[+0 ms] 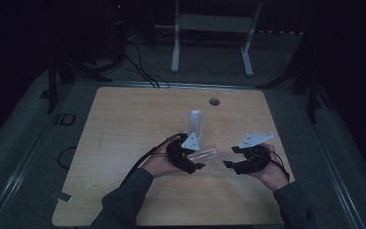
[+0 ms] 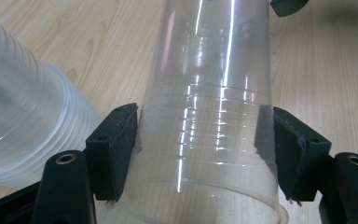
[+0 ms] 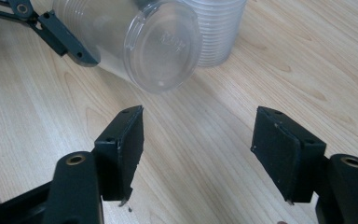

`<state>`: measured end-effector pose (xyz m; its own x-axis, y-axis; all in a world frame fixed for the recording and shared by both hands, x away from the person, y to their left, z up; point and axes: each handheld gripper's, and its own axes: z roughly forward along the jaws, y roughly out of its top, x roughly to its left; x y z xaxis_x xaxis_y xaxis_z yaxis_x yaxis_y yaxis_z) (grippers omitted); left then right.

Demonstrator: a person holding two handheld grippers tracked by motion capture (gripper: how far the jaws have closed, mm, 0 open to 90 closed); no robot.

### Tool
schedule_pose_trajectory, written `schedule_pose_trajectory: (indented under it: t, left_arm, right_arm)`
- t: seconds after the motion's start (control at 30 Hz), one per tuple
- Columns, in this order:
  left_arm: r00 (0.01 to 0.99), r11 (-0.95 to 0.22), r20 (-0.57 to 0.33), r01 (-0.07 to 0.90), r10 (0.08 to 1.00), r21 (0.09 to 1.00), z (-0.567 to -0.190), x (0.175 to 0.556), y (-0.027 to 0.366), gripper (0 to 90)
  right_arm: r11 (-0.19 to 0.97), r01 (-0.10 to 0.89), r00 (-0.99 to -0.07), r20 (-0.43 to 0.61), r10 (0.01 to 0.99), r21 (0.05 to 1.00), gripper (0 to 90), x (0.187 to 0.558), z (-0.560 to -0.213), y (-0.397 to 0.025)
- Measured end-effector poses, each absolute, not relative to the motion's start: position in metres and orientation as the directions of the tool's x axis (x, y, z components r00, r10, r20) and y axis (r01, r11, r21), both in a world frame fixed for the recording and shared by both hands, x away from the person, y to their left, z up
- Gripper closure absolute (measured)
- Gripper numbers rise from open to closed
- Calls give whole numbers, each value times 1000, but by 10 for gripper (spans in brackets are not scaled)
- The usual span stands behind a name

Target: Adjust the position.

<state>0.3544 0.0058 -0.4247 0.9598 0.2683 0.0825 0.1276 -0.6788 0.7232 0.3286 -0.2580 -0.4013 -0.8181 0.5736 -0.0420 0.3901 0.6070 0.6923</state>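
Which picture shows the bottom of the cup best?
The right gripper view: the cup points its round base straight at that camera. The left gripper view shows its clear side between the left tongs. The high view shows it small and sideways.

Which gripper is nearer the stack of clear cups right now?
Left. The left gripper, shut on a single clear cup, sits right beside the stack of cups. The right gripper is open, farther off across the table.
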Motion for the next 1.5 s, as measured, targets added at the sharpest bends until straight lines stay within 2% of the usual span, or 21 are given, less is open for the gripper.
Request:
schedule_pose_trajectory:
  t: [0.23, 1.5]
  left_arm:
    - [968, -702, 85, 110, 236, 704, -423, 354, 4, 312]
    - [976, -735, 111, 66, 190, 675, -426, 351, -2, 311]
  right_arm:
    - [625, 383, -827, -49, 561, 680, 338, 328, -401, -257]
    - [776, 295, -892, -129, 432, 557, 337, 327, -389, -243]
